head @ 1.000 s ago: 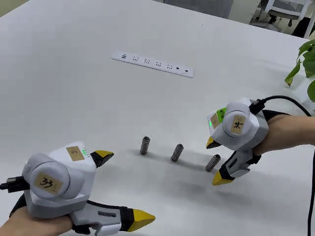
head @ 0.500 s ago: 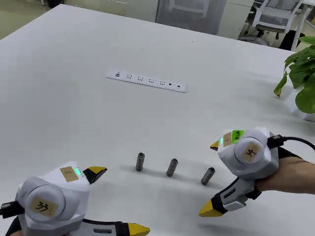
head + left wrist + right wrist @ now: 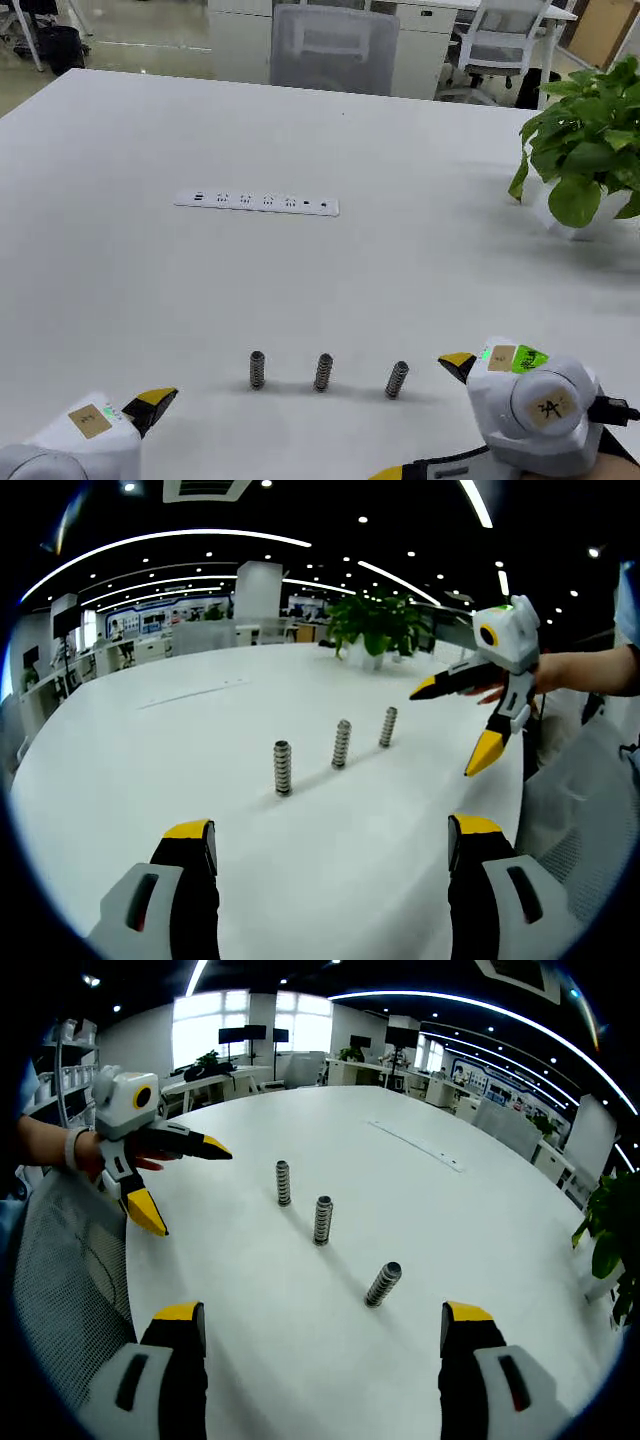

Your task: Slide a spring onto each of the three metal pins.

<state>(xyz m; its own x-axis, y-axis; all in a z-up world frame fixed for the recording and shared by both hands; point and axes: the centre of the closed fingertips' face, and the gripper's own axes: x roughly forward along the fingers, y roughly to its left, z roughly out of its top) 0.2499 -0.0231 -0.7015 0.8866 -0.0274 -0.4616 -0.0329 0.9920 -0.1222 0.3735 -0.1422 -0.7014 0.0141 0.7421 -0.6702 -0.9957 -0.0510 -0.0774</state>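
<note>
Three metal springs stand in a row on the white table (image 3: 450, 260): the left spring (image 3: 257, 369), the middle spring (image 3: 323, 372) and the right spring (image 3: 397, 379), which leans a little. Whatever is inside the coils is hidden. My left gripper (image 3: 333, 828) is open and holds nothing, with the left spring (image 3: 283, 767) nearest ahead of it. My right gripper (image 3: 421, 416) is open and empty too, a short way right of the right spring (image 3: 382, 1284). Both grippers hang apart from the springs.
A white power strip (image 3: 257, 202) lies farther back on the table. A potted plant (image 3: 580, 150) stands at the back right. Office chairs (image 3: 330, 45) line the far edge.
The head camera has tilted up. Both grippers have drawn back toward the person, and the right one has left the right spring's side. The springs stay put.
</note>
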